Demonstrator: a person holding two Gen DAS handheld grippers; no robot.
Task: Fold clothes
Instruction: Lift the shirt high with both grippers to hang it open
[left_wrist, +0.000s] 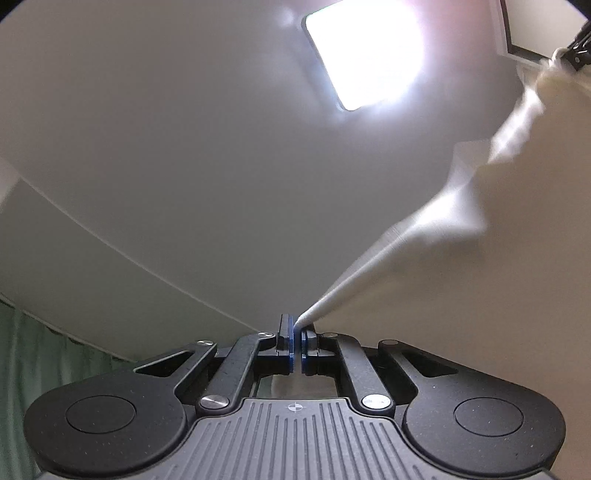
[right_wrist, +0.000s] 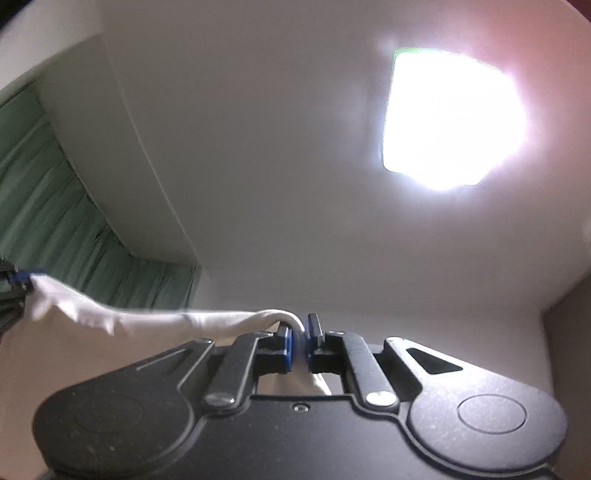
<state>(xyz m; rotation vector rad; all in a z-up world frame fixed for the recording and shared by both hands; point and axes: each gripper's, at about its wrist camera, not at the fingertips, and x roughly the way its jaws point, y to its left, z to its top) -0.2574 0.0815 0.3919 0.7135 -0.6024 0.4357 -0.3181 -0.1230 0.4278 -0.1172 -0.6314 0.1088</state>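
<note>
A cream-white garment (left_wrist: 461, 258) hangs stretched in the air between both grippers, which point up toward the ceiling. My left gripper (left_wrist: 297, 332) is shut on one corner of the cloth, which fans out to the upper right. There its far end meets my right gripper (left_wrist: 576, 55) at the frame's edge. In the right wrist view my right gripper (right_wrist: 299, 334) is shut on a bunched fold of the garment (right_wrist: 166, 321). The taut edge runs left to my left gripper (right_wrist: 20, 278), shut on the other end. The lower part of the garment is hidden.
A bright ceiling light panel (left_wrist: 365, 51) glares overhead, also blown out as the same light panel (right_wrist: 450, 122). Green curtains (right_wrist: 55, 206) hang at the left, under a white ceiling step. A dark framed edge (left_wrist: 517, 33) sits at the top right.
</note>
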